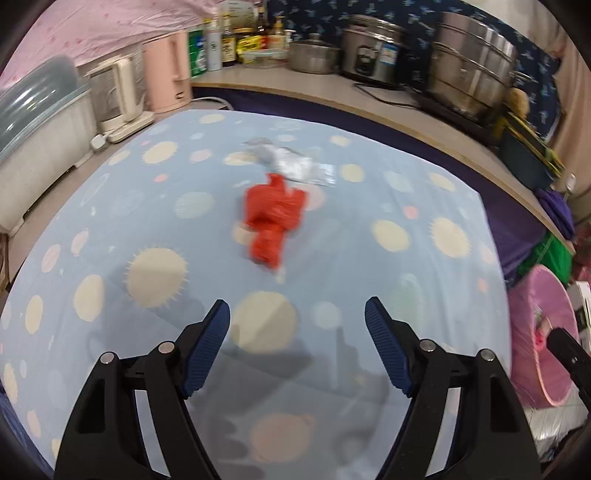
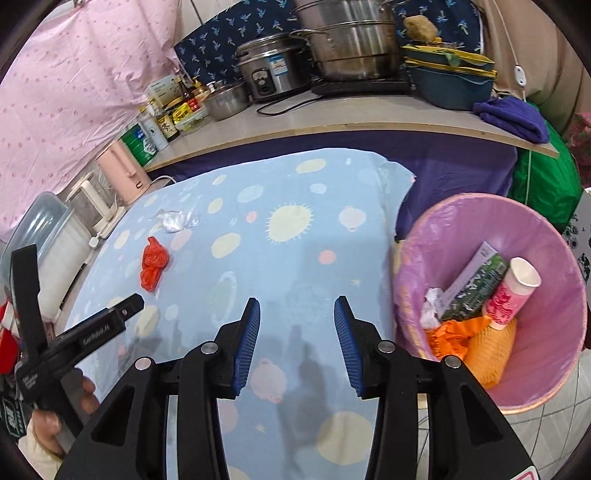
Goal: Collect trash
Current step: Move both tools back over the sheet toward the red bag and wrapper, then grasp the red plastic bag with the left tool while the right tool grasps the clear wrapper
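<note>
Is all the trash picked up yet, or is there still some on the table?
Partly done. The pink bin already holds a paper cup, a box, tissue and orange scraps. Nothing is in hand: the left hand-held gripper and right hand-held gripper are both open and empty. Still left on the blue tablecloth: the red bag and the clear wrapper.

A pale blue cloth [image 2: 295,258] printed with cream suns and pink dots covers the counter. Behind it runs a grey shelf [image 2: 332,114] crowded with steel pots [image 2: 347,37], a rice cooker [image 2: 269,70] and bottles [image 2: 166,122]. Pink dotted fabric [image 2: 74,92] hangs at the left, dark blue patterned fabric [image 1: 325,18] behind the shelf. Pale floor tiles [image 2: 554,443] show at the lower right.
</note>
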`<action>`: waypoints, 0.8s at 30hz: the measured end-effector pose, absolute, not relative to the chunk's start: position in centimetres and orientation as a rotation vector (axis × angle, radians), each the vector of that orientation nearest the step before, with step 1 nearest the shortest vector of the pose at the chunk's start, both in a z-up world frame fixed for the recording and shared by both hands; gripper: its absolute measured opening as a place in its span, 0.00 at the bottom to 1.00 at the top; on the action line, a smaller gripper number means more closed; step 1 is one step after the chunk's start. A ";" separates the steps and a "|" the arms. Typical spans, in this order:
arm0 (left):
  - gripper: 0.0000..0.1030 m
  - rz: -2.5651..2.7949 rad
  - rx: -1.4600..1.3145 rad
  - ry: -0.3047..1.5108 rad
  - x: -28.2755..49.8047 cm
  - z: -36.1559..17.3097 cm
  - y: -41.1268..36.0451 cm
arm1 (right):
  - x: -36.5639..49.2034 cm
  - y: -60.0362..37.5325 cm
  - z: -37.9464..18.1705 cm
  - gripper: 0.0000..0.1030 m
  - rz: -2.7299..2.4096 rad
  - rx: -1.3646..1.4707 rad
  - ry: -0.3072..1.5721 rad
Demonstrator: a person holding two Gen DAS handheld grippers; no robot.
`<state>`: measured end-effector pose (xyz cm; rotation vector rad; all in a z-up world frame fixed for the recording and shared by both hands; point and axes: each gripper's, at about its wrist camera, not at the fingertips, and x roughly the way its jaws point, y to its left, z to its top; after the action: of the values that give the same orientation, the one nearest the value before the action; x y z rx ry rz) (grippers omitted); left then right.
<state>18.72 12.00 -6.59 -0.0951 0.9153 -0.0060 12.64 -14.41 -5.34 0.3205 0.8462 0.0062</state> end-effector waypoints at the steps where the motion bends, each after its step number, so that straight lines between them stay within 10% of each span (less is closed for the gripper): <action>1: 0.70 0.005 -0.100 0.917 19.2 -6.8 12.6 | 13.0 -14.0 -5.5 0.40 0.010 0.316 0.851; 12: 0.64 0.007 -0.098 0.961 24.2 -9.7 14.6 | 18.3 -10.3 -7.2 0.40 0.056 0.286 0.901; 19: 0.13 -0.040 -0.134 1.007 25.7 -10.4 15.3 | 22.0 -7.7 -7.8 0.40 0.098 0.265 0.913; 24: 0.09 -0.029 -0.155 0.976 25.2 -9.4 16.8 | 24.5 -5.0 -7.9 0.40 0.160 0.244 0.914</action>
<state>25.23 16.79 -9.37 -0.1548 0.9760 -0.0288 24.48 -5.00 -7.90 0.2442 0.9142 0.1604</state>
